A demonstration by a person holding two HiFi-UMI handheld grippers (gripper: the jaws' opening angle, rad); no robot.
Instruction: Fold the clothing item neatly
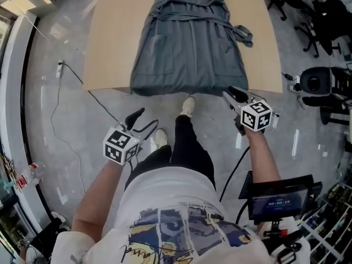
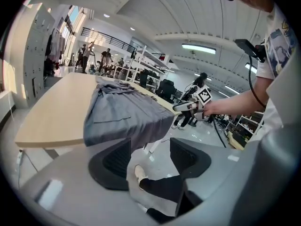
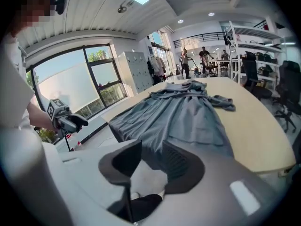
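Observation:
A grey dress-like garment (image 1: pixel 190 45) lies spread along the wooden table (image 1: pixel 110 43), and its hem hangs a little over the near edge. Both grippers hang below and in front of that edge, apart from the cloth. At the lower left, my left gripper (image 1: pixel 137 117) is open with nothing between its jaws, and the left gripper view shows floor and a shoe through the gap (image 2: pixel 149 157). My right gripper (image 1: pixel 234 94) sits just off the hem's right corner. It is open too (image 3: pixel 149 161), and the garment (image 3: pixel 183 112) lies beyond its jaws, untouched.
The person's legs and white shoes (image 1: pixel 188 106) stand at the table's near edge. A cable and power strip (image 1: pixel 59 69) lie on the floor at the left. Office chairs (image 1: pixel 319 84) stand at the right, and a small screen (image 1: pixel 280 199) hangs by the person's right side.

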